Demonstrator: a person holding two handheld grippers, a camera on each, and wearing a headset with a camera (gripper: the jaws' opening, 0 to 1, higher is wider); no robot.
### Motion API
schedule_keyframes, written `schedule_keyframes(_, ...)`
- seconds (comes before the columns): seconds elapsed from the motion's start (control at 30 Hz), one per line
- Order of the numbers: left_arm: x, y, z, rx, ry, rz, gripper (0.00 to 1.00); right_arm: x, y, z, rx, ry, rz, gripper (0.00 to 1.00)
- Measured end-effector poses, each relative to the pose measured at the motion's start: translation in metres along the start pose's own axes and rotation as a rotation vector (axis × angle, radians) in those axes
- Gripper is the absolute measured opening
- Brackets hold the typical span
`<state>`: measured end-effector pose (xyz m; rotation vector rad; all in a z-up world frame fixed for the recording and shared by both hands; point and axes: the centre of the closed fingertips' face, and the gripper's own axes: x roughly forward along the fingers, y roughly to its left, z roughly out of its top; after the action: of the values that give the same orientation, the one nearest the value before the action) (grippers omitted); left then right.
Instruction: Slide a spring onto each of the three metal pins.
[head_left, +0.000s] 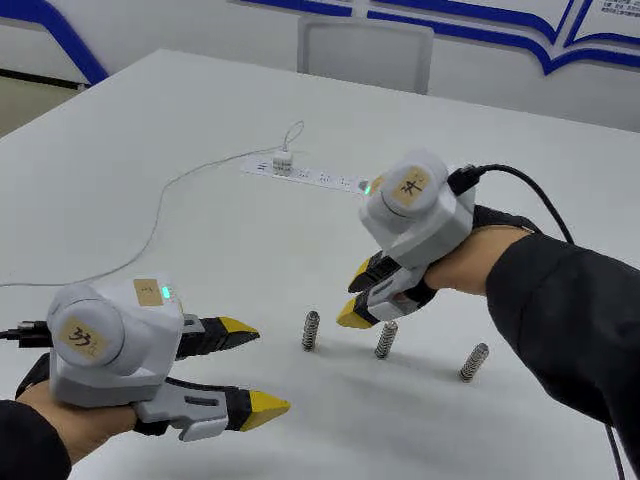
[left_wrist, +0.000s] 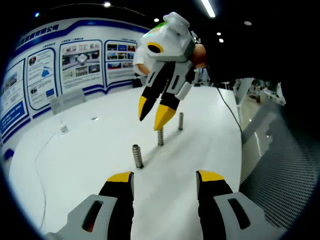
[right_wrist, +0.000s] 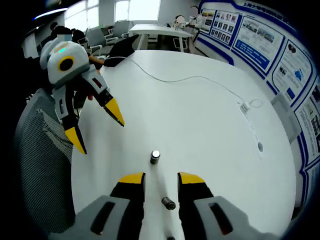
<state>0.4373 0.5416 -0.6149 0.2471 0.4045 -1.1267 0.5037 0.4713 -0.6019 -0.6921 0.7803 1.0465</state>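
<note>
Three small coiled springs stand upright in a row on the white table (head_left: 150, 160): left spring (head_left: 311, 330), middle spring (head_left: 386, 340), right spring (head_left: 474, 361). Any pins inside them are hidden by the coils. My right gripper (head_left: 353, 298) hovers just above and left of the middle spring, open, with nothing between its jaws. In the right gripper view, one spring (right_wrist: 155, 157) sits ahead of the right gripper (right_wrist: 161, 179) and another spring (right_wrist: 168, 202) lies under its jaws. My left gripper (head_left: 258, 368) rests low at the near left, open and holding nothing, pointed at the springs (left_wrist: 137, 156).
A white power strip (head_left: 310, 177) with a plug and a thin white cable lies across the table's middle. A grey chair back (head_left: 365, 50) stands at the far edge. A black cable (head_left: 530, 190) trails from the right gripper. A mesh chair (left_wrist: 280, 165) stands beside the table.
</note>
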Motion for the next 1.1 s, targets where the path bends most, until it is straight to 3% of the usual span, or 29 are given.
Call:
schedule_keyframes(0.77, 0.003, 0.0, 0.008, 0.004, -0.005, 0.001, 0.54, -0.076, -0.009, -0.06, 0.201, -0.212, -0.192, 0.34)
schedule_keyframes(1.1, 0.001, 0.001, 0.009, 0.003, -0.005, 0.007, 0.55, -0.096, -0.005, -0.1, 0.278, -0.253, -0.243, 0.41)
